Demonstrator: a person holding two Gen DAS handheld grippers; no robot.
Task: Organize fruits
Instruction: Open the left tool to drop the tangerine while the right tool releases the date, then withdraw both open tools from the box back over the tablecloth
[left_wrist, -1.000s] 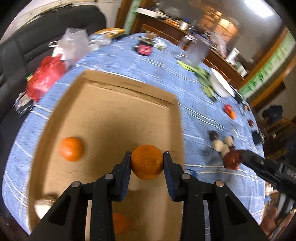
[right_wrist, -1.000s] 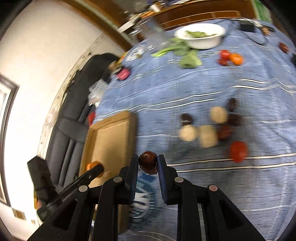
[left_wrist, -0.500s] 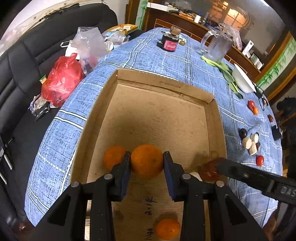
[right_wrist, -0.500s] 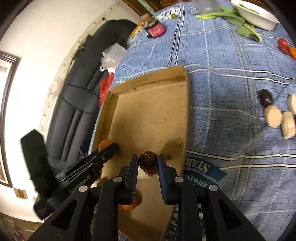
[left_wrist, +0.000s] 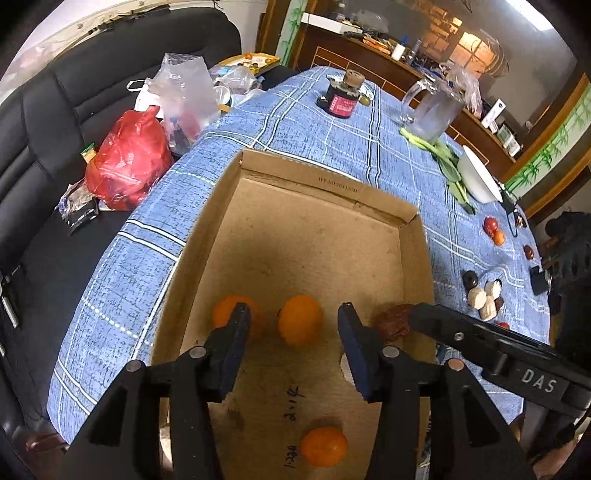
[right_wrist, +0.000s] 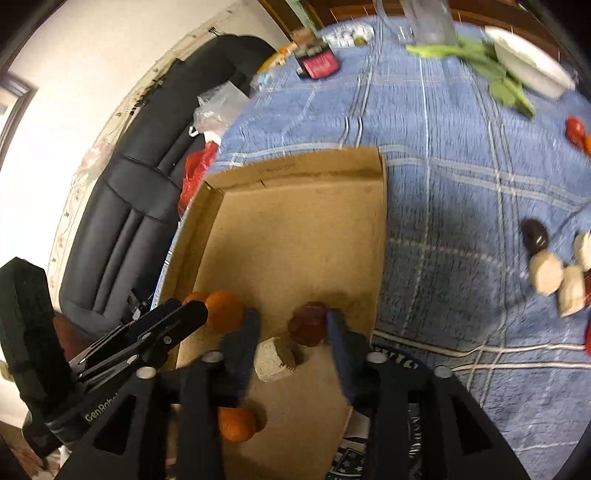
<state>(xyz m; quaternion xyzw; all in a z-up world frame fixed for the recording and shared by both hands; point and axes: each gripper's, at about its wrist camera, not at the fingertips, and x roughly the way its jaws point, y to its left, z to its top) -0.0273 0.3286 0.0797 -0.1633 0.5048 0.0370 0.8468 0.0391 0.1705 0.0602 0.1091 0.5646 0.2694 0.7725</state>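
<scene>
A round table under a blue plaid cloth (left_wrist: 332, 147) carries a shallow brown cardboard tray (left_wrist: 314, 192), and both tools work over the tray's near end. Inside it lie 3 orange tangerines: one just released (left_wrist: 300, 325), one beside it to the left (left_wrist: 225, 314) partly behind a finger, and one nearer the camera (left_wrist: 324, 446). The left gripper (left_wrist: 291, 328) points steeply down with its jaws opening; the released tangerine sits between them, clear of both blue pads, resting on the cardboard. The right gripper (right_wrist: 291, 328) is likewise opening over a dark red wrinkled fruit (right_wrist: 308, 328); that fruit lies close against the right-hand finger, though blur keeps me from telling whether it touches the pad. A pale cut chunk (right_wrist: 271, 358) lies just below it between the fingers. The relation that matters next, I judge, is that each fruit lies straight ahead of its own tool, so each tool needs to back away along its own line, not sideways, or a finger could nudge the round fruit into a roll. The right tool's tips are near the tray's right wall (right_wrist: 380, 236), leaving little side room there; the far half of the tray is bare. More fruit waits on the cloth to the right: a dark round one (right_wrist: 535, 236) and pale chunks (right_wrist: 546, 273), nearer the right hand.
</scene>
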